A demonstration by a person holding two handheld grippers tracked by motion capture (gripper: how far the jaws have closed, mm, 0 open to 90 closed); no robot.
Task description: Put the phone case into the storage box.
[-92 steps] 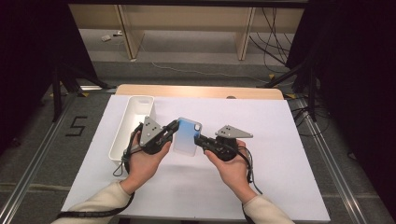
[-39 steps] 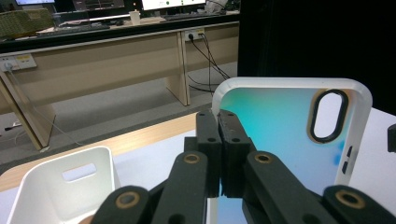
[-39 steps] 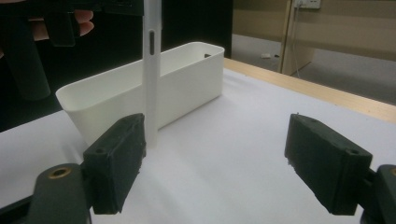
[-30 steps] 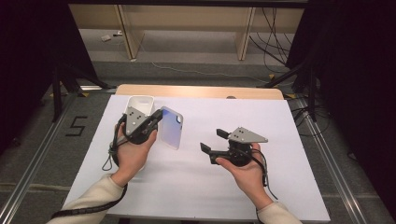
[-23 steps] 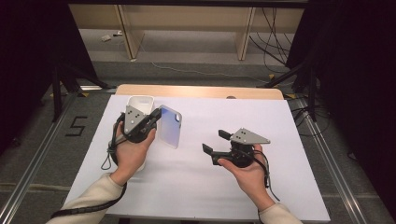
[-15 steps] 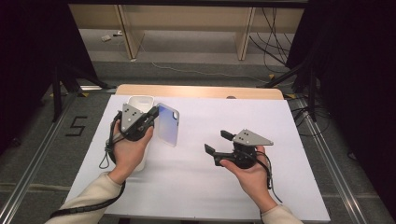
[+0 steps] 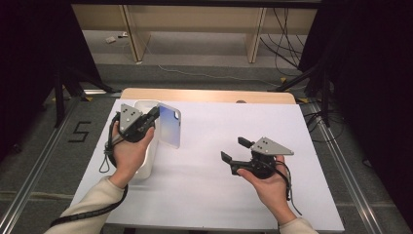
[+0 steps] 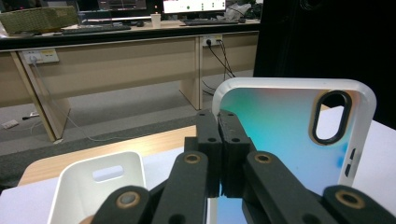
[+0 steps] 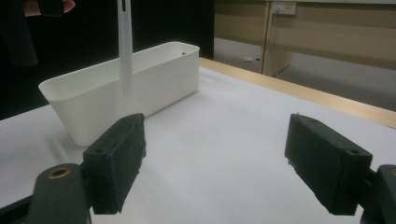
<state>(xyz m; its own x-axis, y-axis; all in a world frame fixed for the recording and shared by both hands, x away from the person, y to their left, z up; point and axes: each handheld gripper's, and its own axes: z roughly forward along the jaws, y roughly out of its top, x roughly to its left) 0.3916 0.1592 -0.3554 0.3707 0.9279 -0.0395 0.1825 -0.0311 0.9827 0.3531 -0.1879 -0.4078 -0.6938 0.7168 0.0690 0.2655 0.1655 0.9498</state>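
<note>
White table (image 7: pixel 204 195) bears a bin (image 7: pixel 146 161); left gripper (image 7: pixel 155 113) clamps a phone case (image 7: pixel 169 126) (upright) above it; right gripper (image 7: pixel 234 151) gapes, well apart.

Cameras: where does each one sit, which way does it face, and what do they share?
High view: above the near side of the table, looking forward and down; both forearms and hands show, the left tool gripping a phone case above the white bin, the right tool open.
Left gripper view: along its shut jaws on the case, facing desks beyond.
Right gripper view: low across the table, between open jaws, toward the bin.
Shared: all three views show the bin and the case.
</note>
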